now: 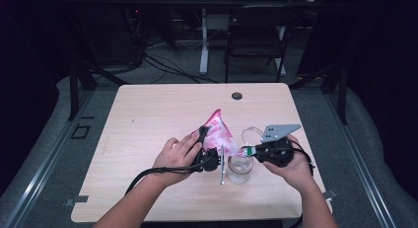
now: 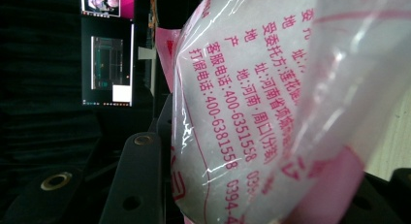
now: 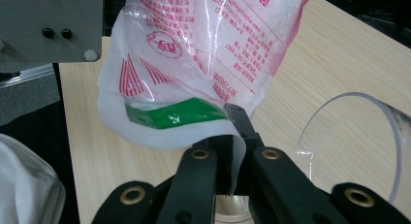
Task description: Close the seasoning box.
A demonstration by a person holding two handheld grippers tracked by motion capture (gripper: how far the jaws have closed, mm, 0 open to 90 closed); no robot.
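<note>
Both tongs grasp one pink-printed bag (image 1: 219, 132): left tongs (image 1: 203, 139) its upper part, right tongs (image 3: 232, 136) its green-striped edge. Glass beaker (image 1: 240, 170) sits between them, on the table (image 1: 148, 119).

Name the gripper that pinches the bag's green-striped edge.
The right gripper: its jaws clamp the bag at the green stripe. The left gripper holds a pink-printed part instead.

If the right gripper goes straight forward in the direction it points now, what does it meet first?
The right gripper is already shut on the bag's lower edge, so it would press into the bag itself first; the left gripper probably lies beyond.
</note>
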